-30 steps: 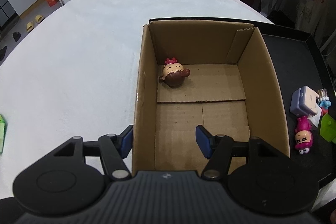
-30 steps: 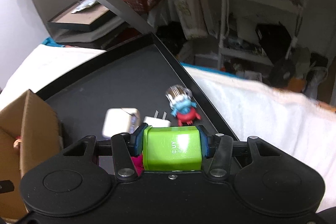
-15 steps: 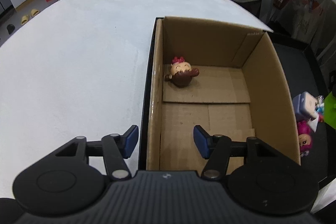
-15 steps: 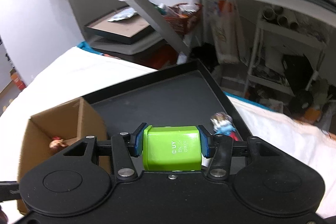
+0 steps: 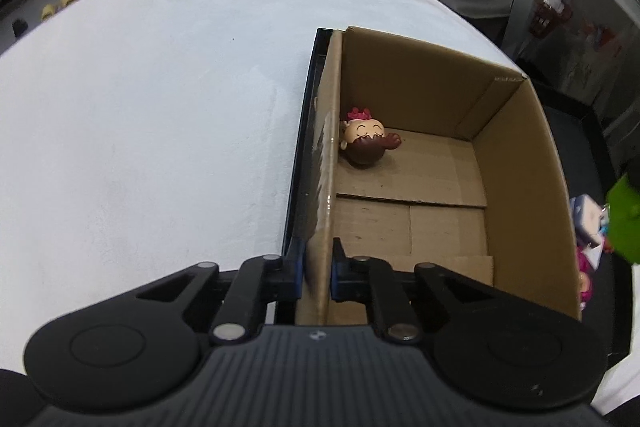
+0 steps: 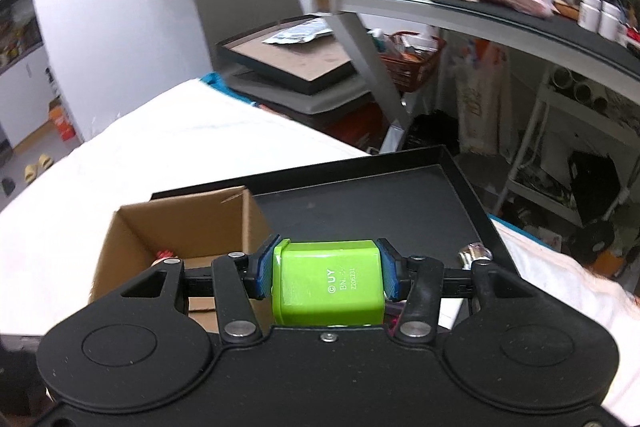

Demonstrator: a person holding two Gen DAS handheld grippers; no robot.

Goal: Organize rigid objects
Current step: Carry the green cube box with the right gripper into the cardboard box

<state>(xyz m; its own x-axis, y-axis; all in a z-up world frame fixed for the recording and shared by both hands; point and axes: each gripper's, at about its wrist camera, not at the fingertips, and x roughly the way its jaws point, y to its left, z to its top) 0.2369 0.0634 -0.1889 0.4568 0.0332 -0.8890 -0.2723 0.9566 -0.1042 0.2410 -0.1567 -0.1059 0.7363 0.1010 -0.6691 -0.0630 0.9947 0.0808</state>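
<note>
1. My left gripper (image 5: 318,277) pinches the near left wall of the cardboard box (image 5: 516,163). One finger is outside the wall and one is inside. I think I hold it so the box does not slide when something drops in.
2. My right gripper (image 6: 328,277) squeezes a green block (image 6: 328,281) tight between its two blue pads (image 6: 266,267). The block is up in the air, just right of the box and above the black tray (image 6: 360,199).
3. I judge the block goes in the box next.
4. A little doll (image 5: 366,143) with a pink bow lies inside the box, close to the left wall. The rest of the box floor is bare, so there is room.
5. More small toys (image 5: 586,227) wait on the tray beside the box's right wall. I cannot tell well what they are.
</note>
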